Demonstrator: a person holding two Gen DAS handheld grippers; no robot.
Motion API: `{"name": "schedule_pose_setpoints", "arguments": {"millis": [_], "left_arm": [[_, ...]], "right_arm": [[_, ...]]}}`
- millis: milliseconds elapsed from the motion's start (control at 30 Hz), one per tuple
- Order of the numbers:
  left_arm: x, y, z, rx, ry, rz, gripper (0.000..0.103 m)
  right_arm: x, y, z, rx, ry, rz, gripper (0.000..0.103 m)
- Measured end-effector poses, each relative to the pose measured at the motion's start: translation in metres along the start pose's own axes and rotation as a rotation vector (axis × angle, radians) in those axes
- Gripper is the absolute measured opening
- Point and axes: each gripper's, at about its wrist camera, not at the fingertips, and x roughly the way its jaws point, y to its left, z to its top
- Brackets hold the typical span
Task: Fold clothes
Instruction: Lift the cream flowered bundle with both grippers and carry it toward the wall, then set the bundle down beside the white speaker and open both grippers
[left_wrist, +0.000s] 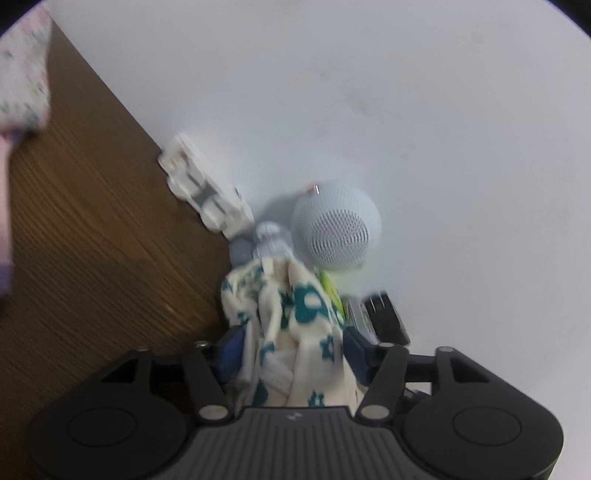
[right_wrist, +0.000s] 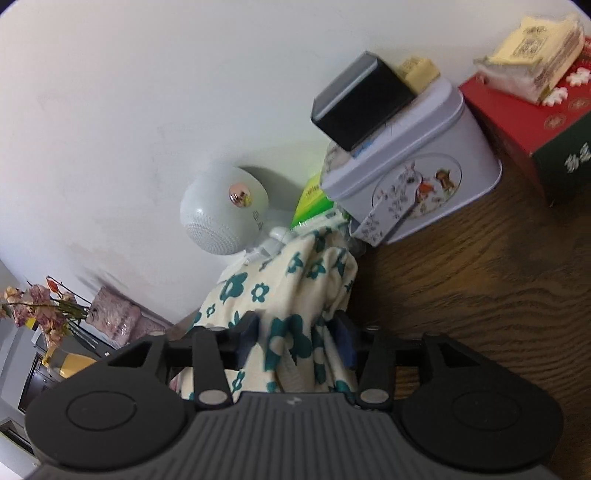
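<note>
A cream garment with teal flower print (left_wrist: 295, 317) is bunched between the blue pads of my left gripper (left_wrist: 293, 347), which is shut on it above the wooden table (left_wrist: 96, 236). In the right wrist view the same flowered garment (right_wrist: 280, 295) hangs in folds from my right gripper (right_wrist: 299, 341), which is also shut on it. The cloth drapes toward the wall and hides part of the small items behind it.
A white round speaker (left_wrist: 338, 225) and a white plastic clip (left_wrist: 207, 188) sit by the wall. A pale tin (right_wrist: 417, 173) carries a black box (right_wrist: 364, 99). A red carton (right_wrist: 532, 125) stands at the right. Another patterned cloth (left_wrist: 22, 74) lies far left.
</note>
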Motion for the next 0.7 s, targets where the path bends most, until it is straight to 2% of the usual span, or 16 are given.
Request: {"name": "schedule_pose_setpoints", "arguments": {"millis": [133,167,200,267,300,367,433,500,700], "left_arm": [[-0.020,-0.008,0.008,0.044,-0.121,0.042,0.059],[-0.025,-0.013,0.008,0.072,-0.155,0.034,0.056],[-0.028,-0.020,0.008,0.112,-0.178,0.014,0.049],[-0.024,-0.036,0.004,0.205,-0.164,-0.009,0.039],[-0.022,-0.044,0.002,0.252,-0.156,-0.021,0.033],[-0.009,-0.052,-0.005,0.298,-0.100,-0.001,0.026],[0.000,-0.050,-0.008,0.304,-0.067,0.033,0.016],[0.009,-0.048,-0.010,0.309,-0.034,0.068,0.014],[0.014,-0.041,-0.014,0.325,-0.010,0.110,0.012]], "right_arm": [[-0.024,0.017,0.004,-0.080,-0.085,-0.031,0.061],[-0.031,0.022,0.004,-0.111,-0.112,-0.045,0.061],[-0.036,0.029,0.004,-0.148,-0.138,-0.054,0.060],[-0.038,0.045,0.001,-0.233,-0.165,-0.046,0.054],[-0.034,0.052,-0.001,-0.268,-0.158,-0.043,0.048],[-0.024,0.061,-0.006,-0.325,-0.131,-0.053,0.043],[-0.015,0.062,-0.010,-0.353,-0.116,-0.083,0.036],[-0.006,0.063,-0.015,-0.380,-0.100,-0.113,0.032],[0.019,0.065,-0.027,-0.459,-0.056,-0.198,0.032]]}}
